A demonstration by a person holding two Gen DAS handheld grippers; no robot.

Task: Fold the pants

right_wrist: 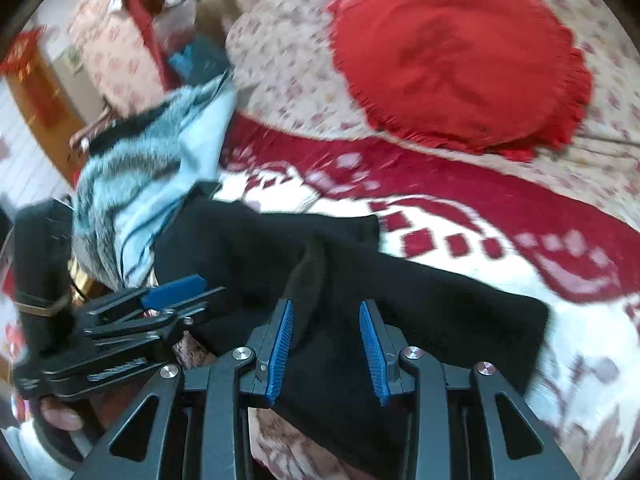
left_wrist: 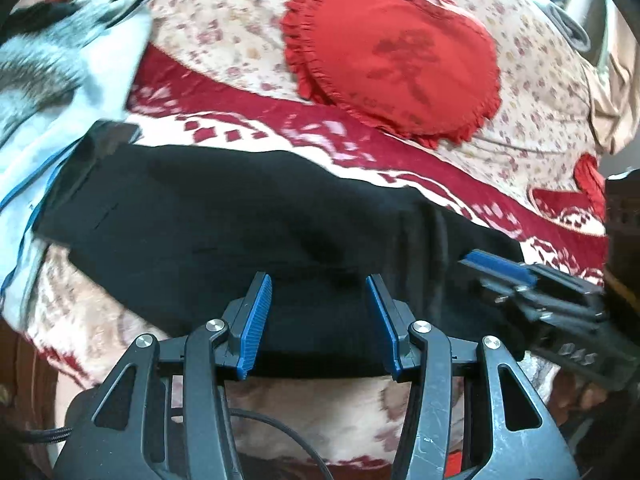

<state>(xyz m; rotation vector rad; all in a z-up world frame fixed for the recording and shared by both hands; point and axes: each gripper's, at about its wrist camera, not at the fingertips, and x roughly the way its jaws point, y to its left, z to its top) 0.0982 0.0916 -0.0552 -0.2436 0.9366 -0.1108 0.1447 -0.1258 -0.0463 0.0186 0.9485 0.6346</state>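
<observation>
Here, the black pants [left_wrist: 224, 224] lie on the blanket [left_wrist: 440, 184] — left gripper [left_wrist: 319, 320] and right gripper [right_wrist: 326, 350] both gape apart, holding nothing.

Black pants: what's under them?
The black pants lie on a red-and-cream patterned bedspread, which shows around their far and near edges. A pale blue garment sits at their left end. Anything beneath the cloth itself is covered.
</observation>
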